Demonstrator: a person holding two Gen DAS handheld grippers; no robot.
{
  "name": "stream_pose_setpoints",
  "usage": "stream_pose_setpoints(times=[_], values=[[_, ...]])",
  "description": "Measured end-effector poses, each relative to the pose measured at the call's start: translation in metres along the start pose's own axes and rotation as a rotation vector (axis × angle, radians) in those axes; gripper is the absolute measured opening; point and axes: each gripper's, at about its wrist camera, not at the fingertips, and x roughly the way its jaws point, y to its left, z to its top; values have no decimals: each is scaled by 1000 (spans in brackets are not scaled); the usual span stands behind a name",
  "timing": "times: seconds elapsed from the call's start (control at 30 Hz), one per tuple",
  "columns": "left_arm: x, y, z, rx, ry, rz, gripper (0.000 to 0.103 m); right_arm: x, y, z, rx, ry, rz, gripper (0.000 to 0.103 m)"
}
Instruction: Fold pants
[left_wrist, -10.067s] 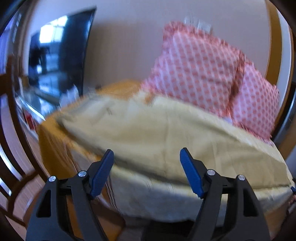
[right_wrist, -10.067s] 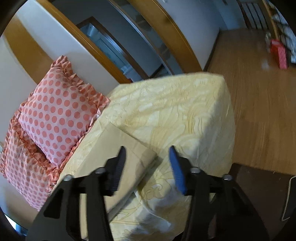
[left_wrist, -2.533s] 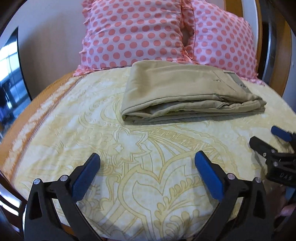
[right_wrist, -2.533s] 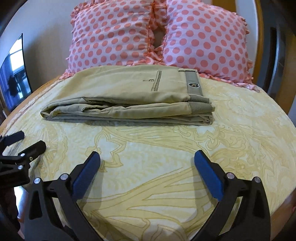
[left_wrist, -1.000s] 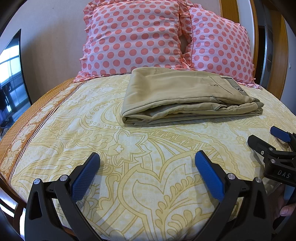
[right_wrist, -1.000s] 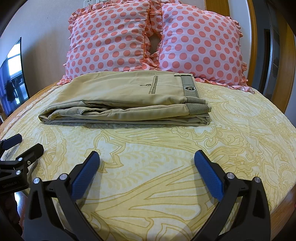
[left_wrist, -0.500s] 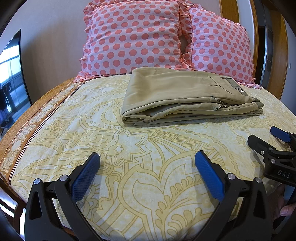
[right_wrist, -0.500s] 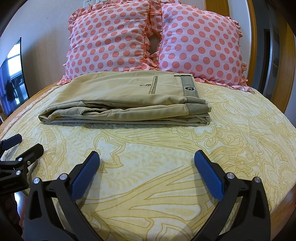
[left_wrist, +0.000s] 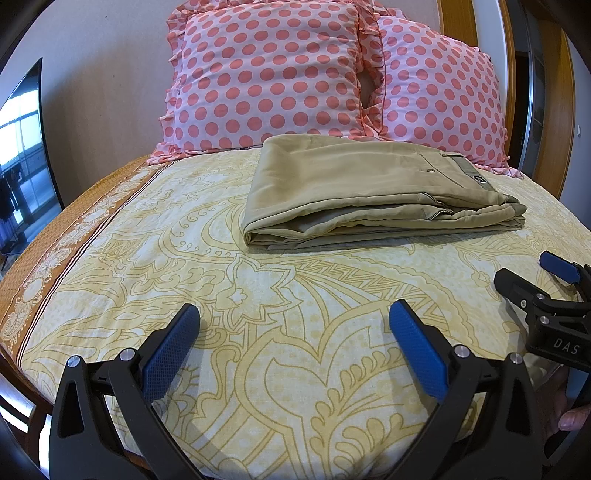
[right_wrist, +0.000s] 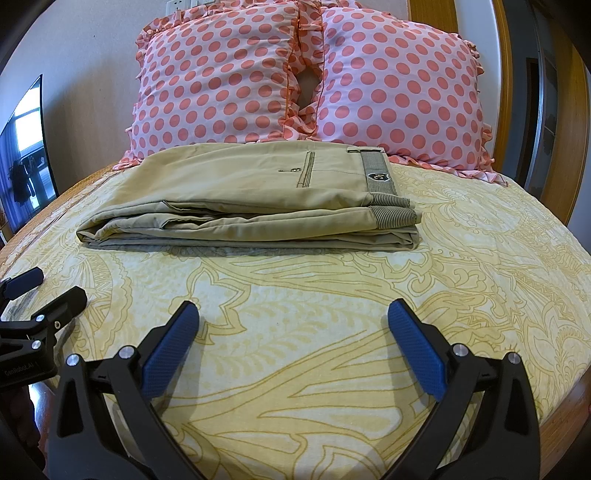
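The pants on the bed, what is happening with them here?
A person holds two grippers, and neither is touching the khaki pants. These lie folded flat on the yellow bedspread, in front of two polka-dot pillows. The left gripper and the right gripper are both open and empty, near the foot of the bed.

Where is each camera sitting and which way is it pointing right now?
Left wrist: on the left gripper, low over the bed, facing the headboard; folded pants lie ahead to the right, the right gripper at the right edge.
Right wrist: on the right gripper, facing the same way; pants ahead, left gripper at the left edge.
Shared: pants, both pillows, bedspread, each other's gripper.
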Motion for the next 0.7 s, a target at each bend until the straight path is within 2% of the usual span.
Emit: stream_pose_setpoints(times=[0.7], values=[[-1,-3,3,1,13,-2,102,1,0,0,0,-2,0,101]])
